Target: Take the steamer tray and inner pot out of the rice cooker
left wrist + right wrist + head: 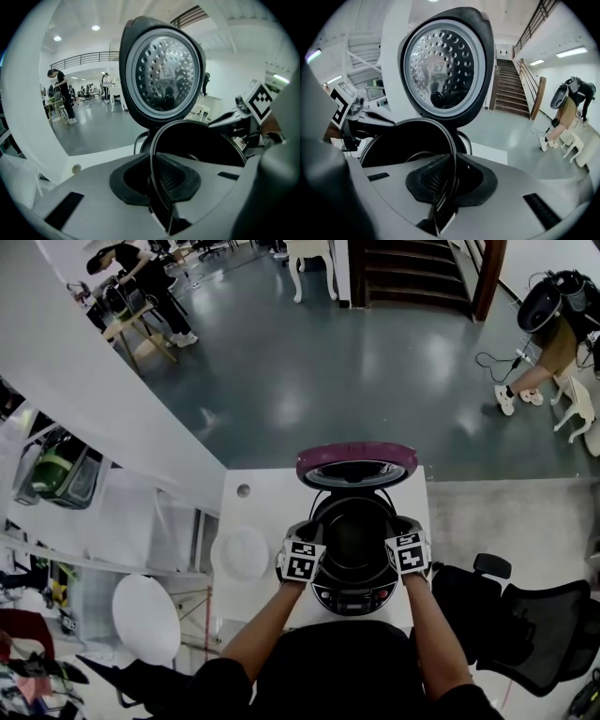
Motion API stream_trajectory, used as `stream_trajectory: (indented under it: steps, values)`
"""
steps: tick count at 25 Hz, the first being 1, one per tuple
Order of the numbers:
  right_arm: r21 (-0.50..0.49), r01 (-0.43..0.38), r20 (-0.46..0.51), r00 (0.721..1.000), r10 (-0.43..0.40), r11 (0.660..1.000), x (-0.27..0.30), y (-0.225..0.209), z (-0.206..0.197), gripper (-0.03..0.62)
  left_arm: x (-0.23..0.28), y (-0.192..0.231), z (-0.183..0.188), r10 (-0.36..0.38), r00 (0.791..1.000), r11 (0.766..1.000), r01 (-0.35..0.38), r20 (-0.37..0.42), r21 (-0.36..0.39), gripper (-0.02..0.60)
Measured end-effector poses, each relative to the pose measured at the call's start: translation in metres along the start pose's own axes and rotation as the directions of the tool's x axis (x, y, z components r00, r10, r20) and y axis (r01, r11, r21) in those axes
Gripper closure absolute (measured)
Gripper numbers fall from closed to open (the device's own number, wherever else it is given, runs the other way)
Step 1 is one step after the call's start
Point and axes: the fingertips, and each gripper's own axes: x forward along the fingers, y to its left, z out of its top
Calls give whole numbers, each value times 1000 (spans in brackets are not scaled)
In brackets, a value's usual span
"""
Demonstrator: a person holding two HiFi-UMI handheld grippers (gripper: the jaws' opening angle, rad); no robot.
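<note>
The rice cooker (354,594) stands on a white table (258,517) with its lid (356,463) raised. The dark inner pot (356,535) sits inside it. My left gripper (302,561) is shut on the pot's left rim, and my right gripper (409,554) is shut on its right rim. In the left gripper view the thin rim (154,154) runs between the black pads of my left gripper (157,187), under the perforated lid (161,75). The right gripper view shows my right gripper (447,187) clamping the rim (452,145) the same way. A white round steamer tray (242,552) lies on the table left of the cooker.
A black office chair (525,615) stands close on the right. A white round seat (145,615) and cluttered shelves (56,474) are at the left. Beyond the table are grey floor, stairs (412,273) and people at the far edges.
</note>
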Motion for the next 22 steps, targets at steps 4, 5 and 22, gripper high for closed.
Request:
stream_trajectory:
  steps: [4,5,22]
  values:
    - [49,-14,13,1000,13,999,-5,-1,2,562,-5,0,6,-4,1000,1000,4,16,-31,548]
    - [55,-17,17,1000,16,998,-6,-1,3,562,-7,0,8,-5,1000,999,5,19,-36,549]
    - [79,-35,133,991,24,996,-49,3,29,565,-48,-10,39,5,992,1000,-5,129,1,551]
